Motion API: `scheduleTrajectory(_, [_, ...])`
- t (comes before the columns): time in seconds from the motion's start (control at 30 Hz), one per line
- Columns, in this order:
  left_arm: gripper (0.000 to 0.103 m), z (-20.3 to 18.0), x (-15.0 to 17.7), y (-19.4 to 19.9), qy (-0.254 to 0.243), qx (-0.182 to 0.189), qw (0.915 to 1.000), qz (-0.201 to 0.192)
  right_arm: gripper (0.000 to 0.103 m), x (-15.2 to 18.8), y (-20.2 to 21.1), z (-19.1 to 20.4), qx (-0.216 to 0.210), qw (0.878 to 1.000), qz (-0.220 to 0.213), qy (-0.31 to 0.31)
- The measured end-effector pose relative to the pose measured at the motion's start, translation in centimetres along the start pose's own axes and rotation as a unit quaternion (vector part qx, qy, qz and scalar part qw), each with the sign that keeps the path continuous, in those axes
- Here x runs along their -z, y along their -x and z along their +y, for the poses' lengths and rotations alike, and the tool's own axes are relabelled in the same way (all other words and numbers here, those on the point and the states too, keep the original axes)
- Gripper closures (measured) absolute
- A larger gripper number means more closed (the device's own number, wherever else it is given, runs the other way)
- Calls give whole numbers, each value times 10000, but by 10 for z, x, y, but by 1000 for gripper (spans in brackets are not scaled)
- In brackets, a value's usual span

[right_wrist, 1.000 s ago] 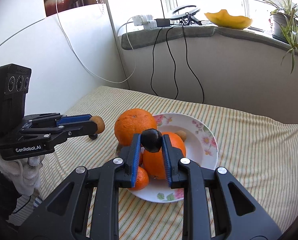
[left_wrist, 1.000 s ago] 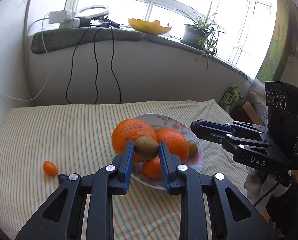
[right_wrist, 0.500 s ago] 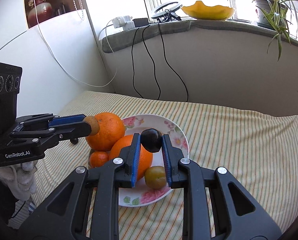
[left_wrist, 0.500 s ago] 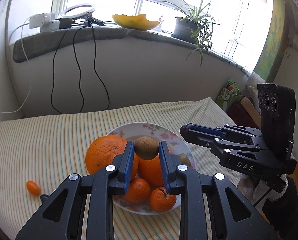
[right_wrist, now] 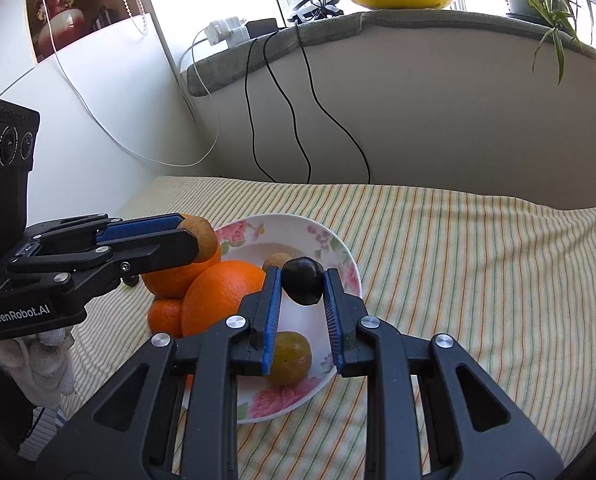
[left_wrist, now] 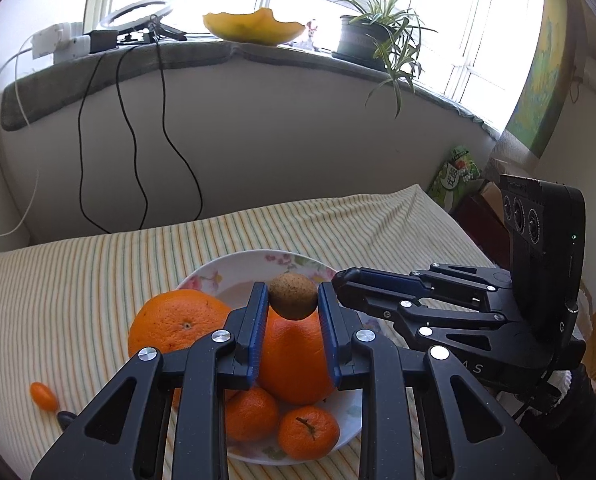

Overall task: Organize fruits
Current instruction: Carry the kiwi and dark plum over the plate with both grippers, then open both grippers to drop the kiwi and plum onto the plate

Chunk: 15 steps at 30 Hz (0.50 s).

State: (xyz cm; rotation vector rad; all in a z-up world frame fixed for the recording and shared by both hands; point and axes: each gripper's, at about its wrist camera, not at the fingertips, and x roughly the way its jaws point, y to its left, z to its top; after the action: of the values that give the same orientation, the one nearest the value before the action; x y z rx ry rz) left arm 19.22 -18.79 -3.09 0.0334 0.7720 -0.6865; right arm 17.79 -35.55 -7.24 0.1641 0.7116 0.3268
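Large oranges (left_wrist: 182,322): two were on the plate
Mandarins (left_wrist: 309,433): two
Brown kiwi-like fruits (left_wrist: 292,295): two, one held, one on the plate
Dark plums (right_wrist: 302,280): one
Greenish fruits (right_wrist: 289,357): one
Kumquats (left_wrist: 44,396): one on the bed
Floral plates (right_wrist: 294,228): one
Grippers (left_wrist: 292,298): two

Oranges (left_wrist: 294,356) in plate (left_wrist: 234,276) (kumquat (left_wrist: 43,395) left)

Left gripper (left_wrist: 292,300) clamps brown kiwi (left_wrist: 292,295) above floral plate (left_wrist: 234,270) of oranges; right gripper (left_wrist: 343,280) beside it; kumquat (left_wrist: 43,395) on striped cloth (left_wrist: 78,280)
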Motion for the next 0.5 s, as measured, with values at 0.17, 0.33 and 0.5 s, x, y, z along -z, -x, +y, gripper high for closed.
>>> scheduleTrajectory(0.17, [79,-2,-2,-5,-16,5,10000,34,81,0,-2,-1,-1,10000,30,-19])
scheduleTrajectory(0.33, [79,-4,-3,-7,-36,15,10000,72,81,0,-3,-2,-5,10000,43,-33])
scheduleTrajectory(0.5, [79,-4,-3,-8,-47,8,10000,85,81,1,-5,-1,1,10000,72,-14])
